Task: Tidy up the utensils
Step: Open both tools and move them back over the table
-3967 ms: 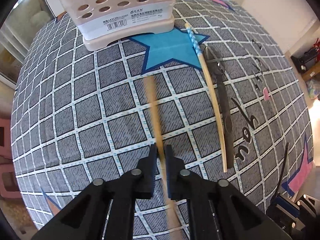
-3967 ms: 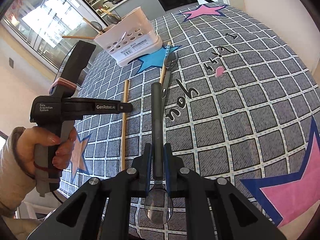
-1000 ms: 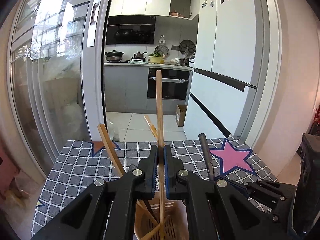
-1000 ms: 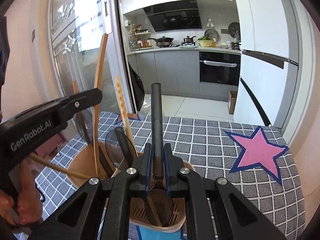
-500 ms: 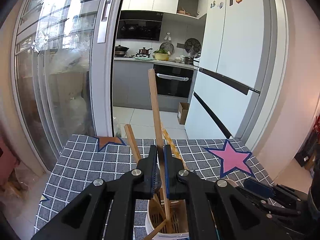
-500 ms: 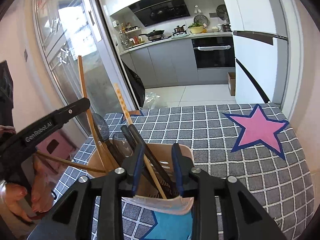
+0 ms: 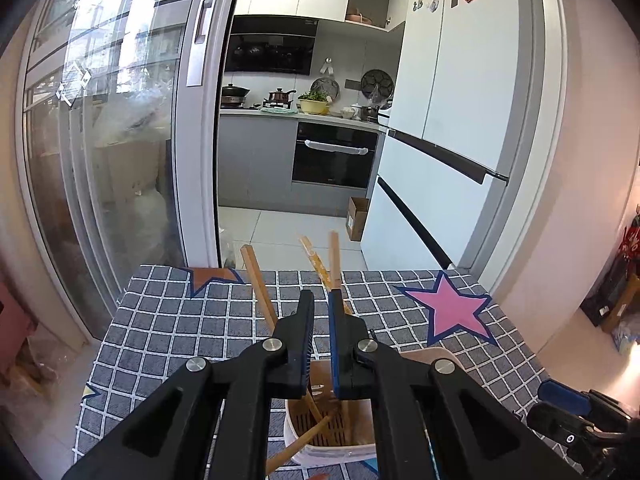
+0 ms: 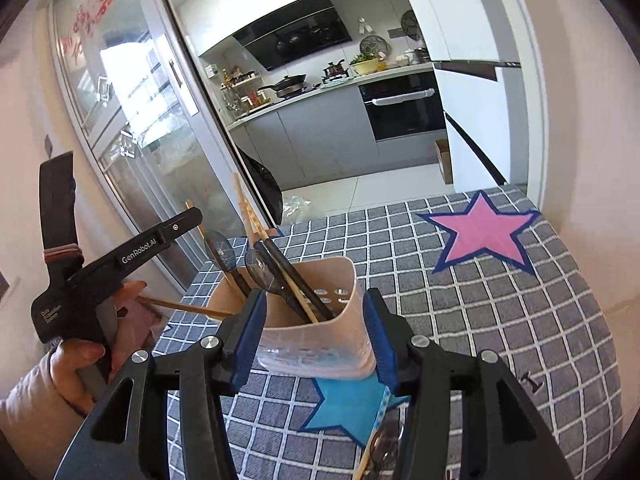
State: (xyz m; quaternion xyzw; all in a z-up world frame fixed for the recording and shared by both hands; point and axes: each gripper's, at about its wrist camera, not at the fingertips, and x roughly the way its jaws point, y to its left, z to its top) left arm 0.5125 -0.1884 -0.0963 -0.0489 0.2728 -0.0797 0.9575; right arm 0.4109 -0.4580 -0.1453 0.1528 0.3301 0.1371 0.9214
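Note:
A beige plastic utensil holder [image 8: 320, 316] stands on the checked tablecloth [image 8: 500, 320]; it also shows in the left wrist view [image 7: 332, 436]. It holds wooden chopsticks [image 7: 256, 276], two spoons [image 8: 260, 268] and a black-handled utensil [image 8: 296, 276]. My left gripper [image 7: 318, 300] hovers above the holder with its jaws slightly apart and empty; a chopstick [image 7: 334, 260] stands just behind them. My right gripper [image 8: 312, 324] is wide open, in front of the holder, holding nothing. A chopstick and a spoon [image 8: 384, 448] lie on the cloth below it.
The left hand-held gripper [image 8: 120, 260] and the hand on it are at the left in the right wrist view. A pink star [image 8: 480, 228] marks the far cloth. A sliding glass door [image 7: 100, 160] and kitchen lie beyond the table's far edge.
My left gripper has opened and let go of the chopstick, which now stands in the holder. My right gripper released the black-handled spoon into the holder, opened wider and drew back.

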